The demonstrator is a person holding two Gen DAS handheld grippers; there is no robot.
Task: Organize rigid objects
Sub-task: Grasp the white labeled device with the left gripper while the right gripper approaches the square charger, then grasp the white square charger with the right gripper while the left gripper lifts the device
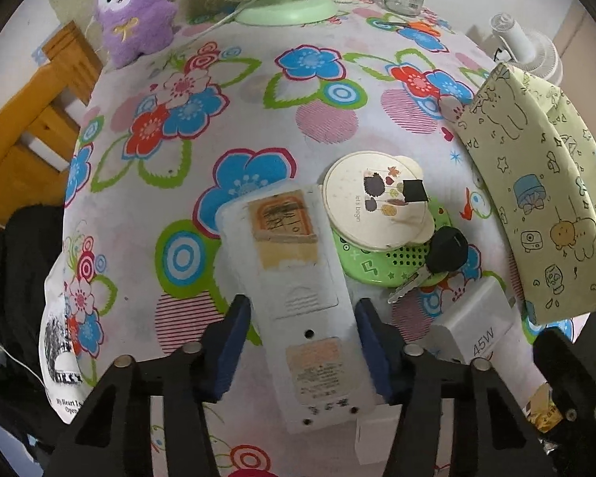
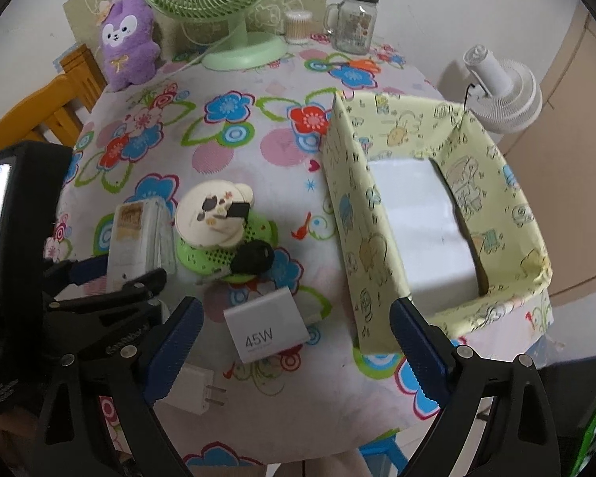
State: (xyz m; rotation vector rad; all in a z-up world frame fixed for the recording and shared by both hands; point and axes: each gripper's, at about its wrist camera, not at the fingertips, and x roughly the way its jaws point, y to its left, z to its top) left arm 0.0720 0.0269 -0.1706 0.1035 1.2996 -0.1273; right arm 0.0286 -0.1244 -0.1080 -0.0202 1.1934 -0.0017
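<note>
Left gripper (image 1: 302, 342) straddled the white remote (image 1: 294, 298), pads at both long edges; contact unclear, can't tell if clamped. Remote lay face down on the table (image 1: 258, 99), left of the round mirror (image 1: 373, 202). Right gripper (image 2: 298, 342) hung wide open, holding nothing, near the 45W charger (image 2: 266, 332). Only the right view showed inside the yellow box (image 2: 377, 214): a white block, likely the drop spot

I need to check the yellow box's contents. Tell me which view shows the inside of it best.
The right wrist view. It looks down into the open yellow box, showing all four walls and a white block lying inside. The left wrist view shows only the box's outer patterned wall at the right edge, nothing of the interior.
</note>
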